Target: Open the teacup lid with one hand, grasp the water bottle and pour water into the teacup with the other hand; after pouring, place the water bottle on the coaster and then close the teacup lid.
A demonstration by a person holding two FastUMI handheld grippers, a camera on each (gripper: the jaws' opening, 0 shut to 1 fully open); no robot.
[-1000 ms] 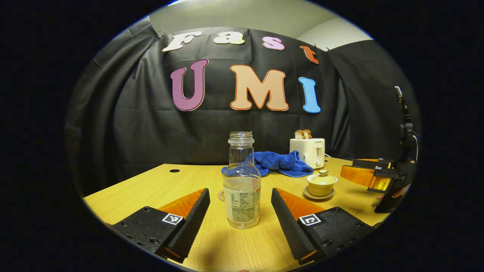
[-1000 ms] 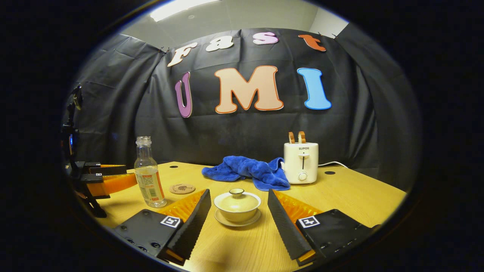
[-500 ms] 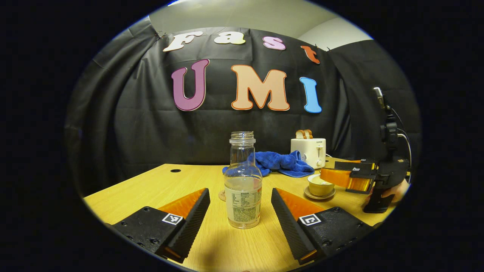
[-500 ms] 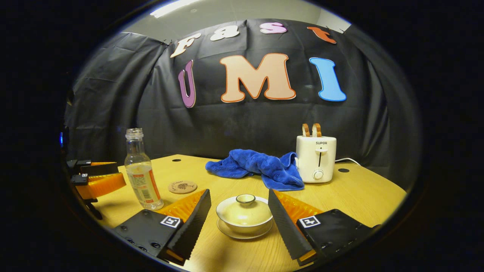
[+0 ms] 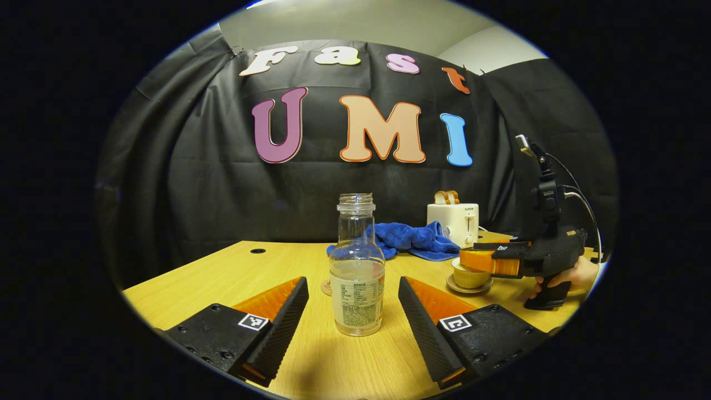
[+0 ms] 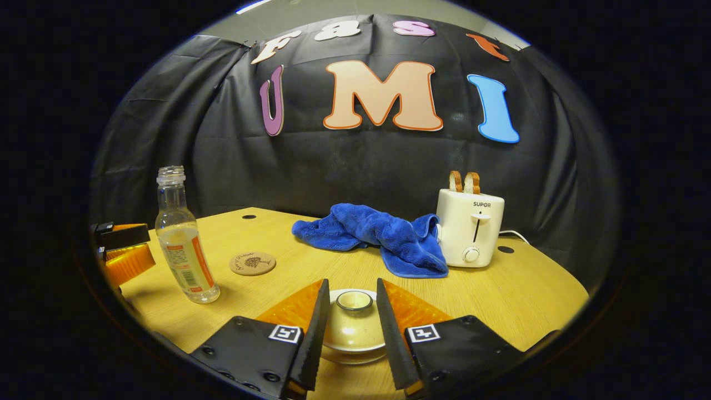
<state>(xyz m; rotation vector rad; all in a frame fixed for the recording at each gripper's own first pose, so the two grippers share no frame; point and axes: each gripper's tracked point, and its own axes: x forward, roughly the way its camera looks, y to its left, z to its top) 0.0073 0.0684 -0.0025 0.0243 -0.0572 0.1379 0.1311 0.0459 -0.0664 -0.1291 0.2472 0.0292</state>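
Teacup (image 6: pixel 354 333) serves as the reference: it stands on a saucer (image 6: pixel 351 355) on the wooden table (image 6: pixel 533 294), its lid (image 6: pixel 354 303) in place. Right gripper (image 6: pixel 350 339) sits directly over the teacup, with one finger on each side of the lid knob and the jaws narrowed around it; whether the pads actually press on the knob cannot be told. In the left gripper view the same gripper (image 5: pixel 494 261) covers the top of the teacup (image 5: pixel 468 276), with a hand (image 5: pixel 577 275) on its grip. Water bottle (image 6: pixel 183 239) stands upright and uncapped, well to the left of the teacup, partly filled. Left gripper (image 5: pixel 354 311) is wide open, its fingers on either side of the bottle (image 5: pixel 355 266) and apart from it, gripping nothing. Coaster (image 6: pixel 253 263) lies flat between the bottle and the teacup, slightly farther back. Blue cloth (image 6: pixel 377 236) lies behind the teacup, and a white toaster (image 6: pixel 469 228) with two bread slices stands behind it to the right.
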